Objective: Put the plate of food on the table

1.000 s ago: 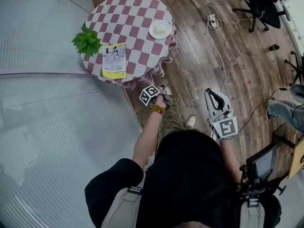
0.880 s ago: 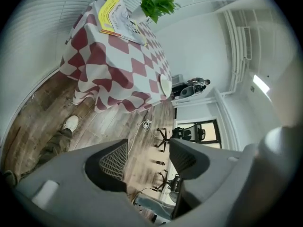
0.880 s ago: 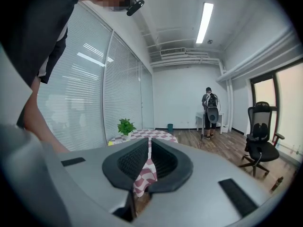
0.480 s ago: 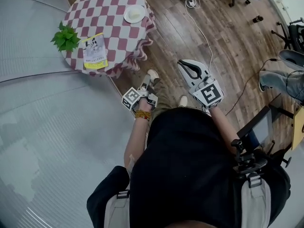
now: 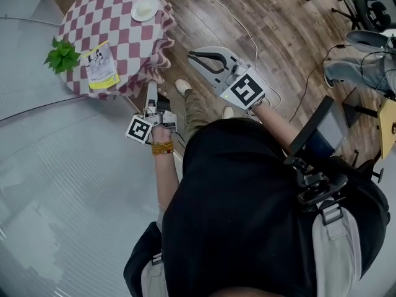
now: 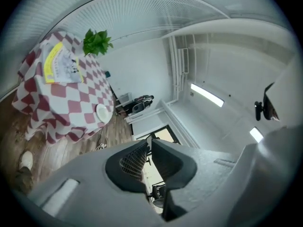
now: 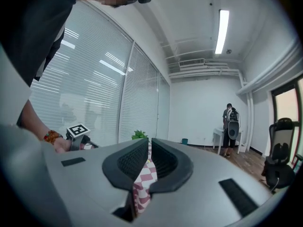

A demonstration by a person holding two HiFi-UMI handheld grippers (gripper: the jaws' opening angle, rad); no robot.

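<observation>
In the head view, a round, check-covered table [image 5: 120,26] is seen at the upper left. The plate [image 5: 146,8] is set by its far right edge, and a plant [image 5: 61,55] and a booklet [image 5: 102,67] lie by its left edge. The left gripper [image 5: 151,86] is held at the table's near edge, the right gripper [image 5: 193,55] over the wooden floor [image 5: 278,36]. In the left gripper view, the jaws are seen closing, almost together, with nothing between them. In the right gripper view, the jaws are pressed nearly together, nothing pinched, and the table's checks are seen through the slit.
</observation>
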